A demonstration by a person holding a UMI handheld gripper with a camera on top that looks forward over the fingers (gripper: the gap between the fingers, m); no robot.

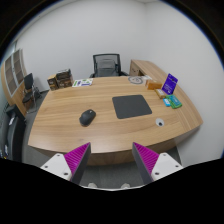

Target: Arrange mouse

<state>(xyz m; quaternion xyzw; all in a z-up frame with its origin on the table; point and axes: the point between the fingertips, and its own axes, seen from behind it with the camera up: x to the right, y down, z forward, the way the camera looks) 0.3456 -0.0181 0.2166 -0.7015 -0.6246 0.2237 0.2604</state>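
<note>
A black mouse (pixel 88 117) lies on the wooden table (pixel 70 128), left of a dark grey mouse pad (pixel 130 105). The two are apart, with bare wood between them. My gripper (pixel 112 160) is held above the table's near edge, well short of the mouse. Its fingers (pixel 77 157) with magenta pads are spread wide, with nothing between them.
A small white round object (pixel 160 123) sits near the table's right front. A purple box (pixel 169 82) and teal items (pixel 174 101) stand at the far right end. A black office chair (pixel 105 67) is behind the table, with shelves (pixel 14 75) at left.
</note>
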